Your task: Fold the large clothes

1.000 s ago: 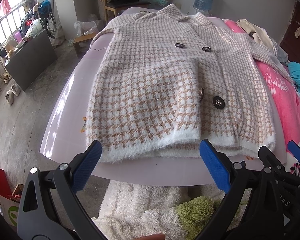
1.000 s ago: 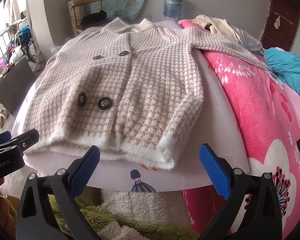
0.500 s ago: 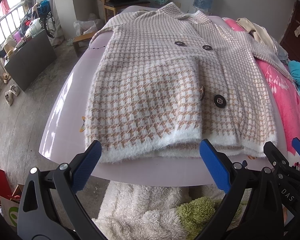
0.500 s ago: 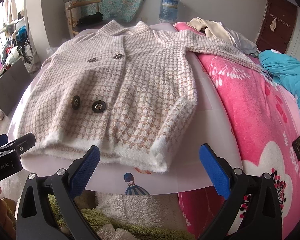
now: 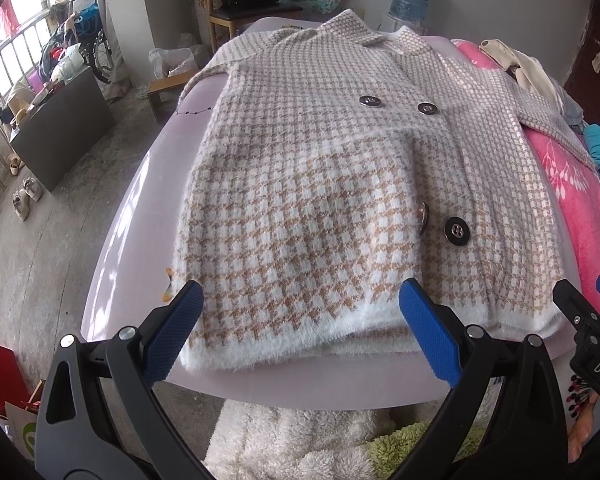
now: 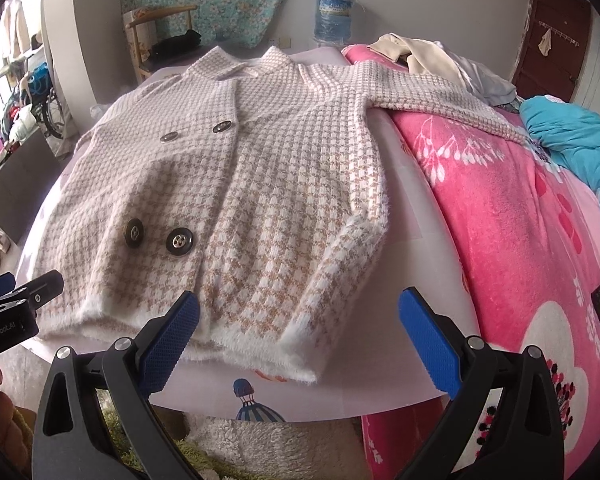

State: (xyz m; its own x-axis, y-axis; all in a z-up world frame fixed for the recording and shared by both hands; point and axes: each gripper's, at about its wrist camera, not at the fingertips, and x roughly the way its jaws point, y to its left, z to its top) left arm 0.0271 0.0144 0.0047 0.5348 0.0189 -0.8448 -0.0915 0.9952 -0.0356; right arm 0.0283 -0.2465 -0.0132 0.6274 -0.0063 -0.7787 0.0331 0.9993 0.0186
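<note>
A beige-and-white houndstooth cardigan (image 5: pixel 320 184) lies front-up and flat on the pale lilac board, collar at the far end, fuzzy white hem at the near edge. Four dark round buttons show down its front, two high, two low. One sleeve is folded in across the body; the other sleeve (image 6: pixel 440 104) stretches out onto the pink blanket

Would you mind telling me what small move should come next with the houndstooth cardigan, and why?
Probably ease both grippers forward onto the white hem. The cardigan lies flat on the lilac board, and both the left gripper and right gripper are open and empty just short of that edge, so nothing is grasped yet.
</note>
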